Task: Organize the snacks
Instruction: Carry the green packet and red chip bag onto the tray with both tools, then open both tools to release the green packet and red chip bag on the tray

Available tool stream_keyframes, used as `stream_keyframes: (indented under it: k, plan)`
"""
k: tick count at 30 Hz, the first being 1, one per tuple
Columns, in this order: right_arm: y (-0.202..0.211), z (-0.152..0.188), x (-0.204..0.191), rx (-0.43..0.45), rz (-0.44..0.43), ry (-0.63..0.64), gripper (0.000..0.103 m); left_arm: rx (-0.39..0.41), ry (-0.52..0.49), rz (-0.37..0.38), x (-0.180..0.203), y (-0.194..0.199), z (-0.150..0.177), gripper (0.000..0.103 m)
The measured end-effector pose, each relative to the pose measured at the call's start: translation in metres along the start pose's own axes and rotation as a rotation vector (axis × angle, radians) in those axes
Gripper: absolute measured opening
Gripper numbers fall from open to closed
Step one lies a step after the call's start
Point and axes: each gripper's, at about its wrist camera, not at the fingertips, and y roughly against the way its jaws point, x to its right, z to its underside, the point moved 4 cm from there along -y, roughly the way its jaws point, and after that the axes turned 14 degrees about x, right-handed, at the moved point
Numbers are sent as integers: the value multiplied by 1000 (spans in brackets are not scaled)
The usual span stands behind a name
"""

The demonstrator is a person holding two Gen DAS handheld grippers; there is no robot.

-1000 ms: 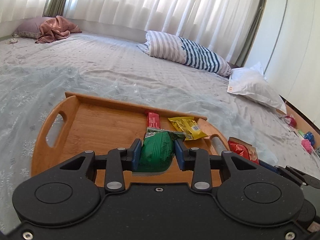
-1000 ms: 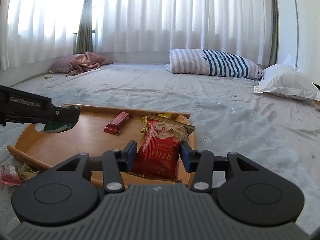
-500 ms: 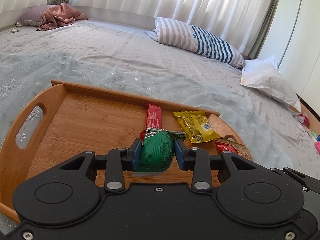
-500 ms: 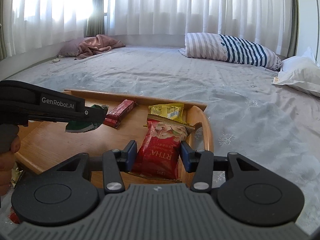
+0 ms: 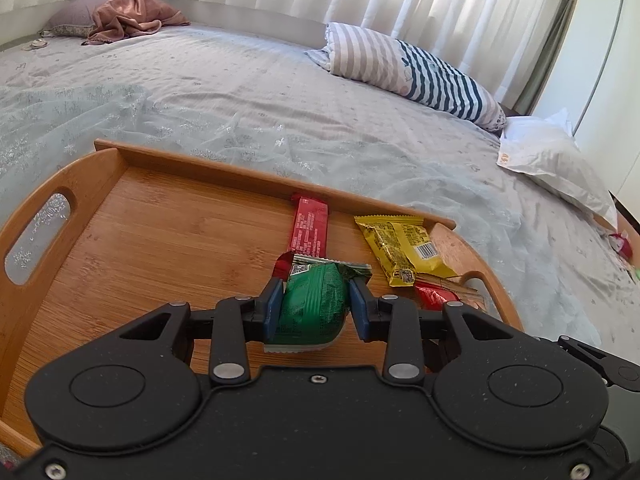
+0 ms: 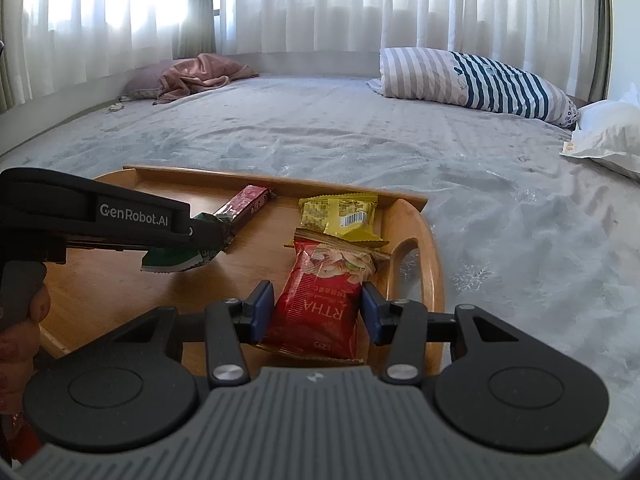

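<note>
A wooden tray (image 5: pixel 132 240) (image 6: pixel 430 264) with cut-out handles lies on the bed. On it rest a red bar (image 5: pixel 309 226) (image 6: pixel 246 202) and a yellow packet (image 5: pixel 404 250) (image 6: pixel 344 216). My left gripper (image 5: pixel 314 308) is shut on a green snack packet (image 5: pixel 312 306) (image 6: pixel 180 254), held just above the tray floor near the red bar. My right gripper (image 6: pixel 318 312) is shut on a red snack bag (image 6: pixel 324 296) (image 5: pixel 432 294), over the tray's right end beside the yellow packet.
The grey bedspread (image 6: pixel 500 208) spreads all round the tray. A striped pillow (image 6: pixel 472 80) and a white pillow (image 5: pixel 556 164) lie at the far right, a pink blanket (image 5: pixel 132 16) at the far left. Small wrappers (image 5: pixel 620 242) lie near the bed's right edge. A hand (image 6: pixel 24 320) grips the left tool.
Both grippers have come forward and down over the tray with their packets still held. The tray and its snacks look larger and nearer in both views.
</note>
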Motion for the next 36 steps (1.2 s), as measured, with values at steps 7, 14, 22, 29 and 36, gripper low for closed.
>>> stream_keyframes:
  k: [7,14,22,29,36]
  plan:
    - [-4,-1,0,0,1,2,52,-3,16,-10,1,-7,3,34]
    - [-4,-1,0,0,0,4,53,-4,23,-22,0,-10,5,34]
    - [-8,-3,-1,-3,-6,17,54,-9,28,-26,0,-12,6,34]
    - [-8,-2,-2,-5,-10,11,63,-11,24,-31,-1,-13,6,42]
    - [-3,-4,-2,-1,-9,4,72,-11,2,-8,0,-4,0,60]
